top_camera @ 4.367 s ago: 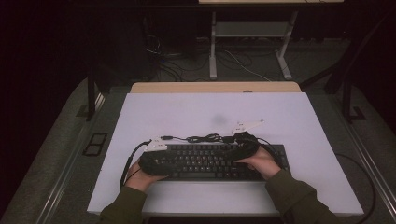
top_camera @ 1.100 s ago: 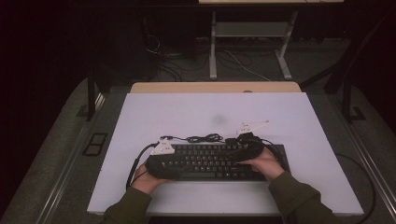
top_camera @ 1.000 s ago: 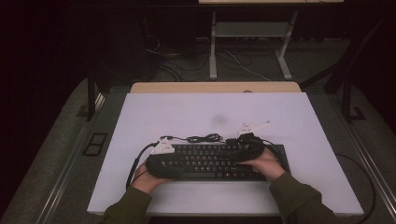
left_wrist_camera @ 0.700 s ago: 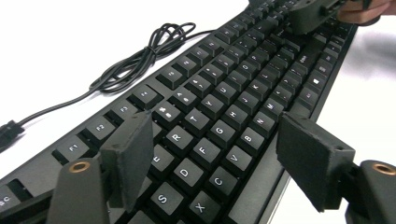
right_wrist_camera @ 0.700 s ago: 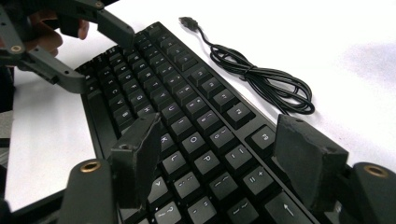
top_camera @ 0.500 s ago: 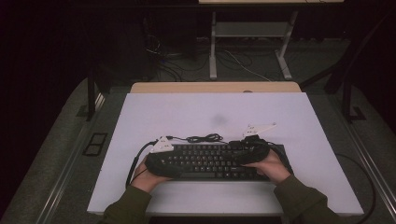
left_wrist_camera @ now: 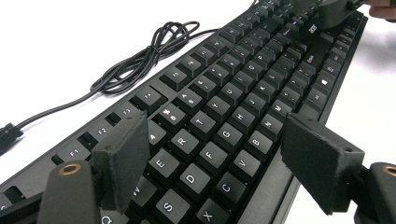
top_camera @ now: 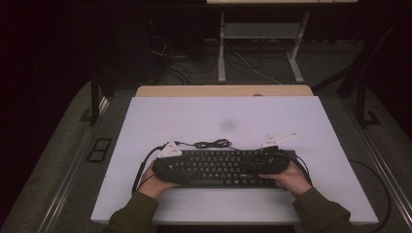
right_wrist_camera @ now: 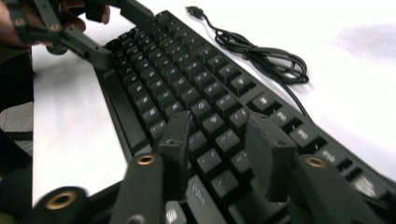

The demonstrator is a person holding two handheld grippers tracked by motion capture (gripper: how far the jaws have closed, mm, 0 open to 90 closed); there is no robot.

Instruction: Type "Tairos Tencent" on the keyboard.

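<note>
With the keyboard (top_camera: 221, 167) lying flat at lower centre of the worktop (top_camera: 291, 121), the left claw (left_wrist_camera: 215, 158) gaped over its keys while the right claw (right_wrist_camera: 219, 154), just narrowing, gripped nothing, so lifting remained.

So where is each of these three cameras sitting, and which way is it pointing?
High view: above the person's side, looking forward and down on the table; forearms, both hands.
Left gripper view: rides the left gripper, looking along the keyboard; its two jaws, spread over the keys.
Right gripper view: rides the right gripper, looking back along the keys; its jaws, closer together.
All share the keyboard and its coiled cable.
</note>
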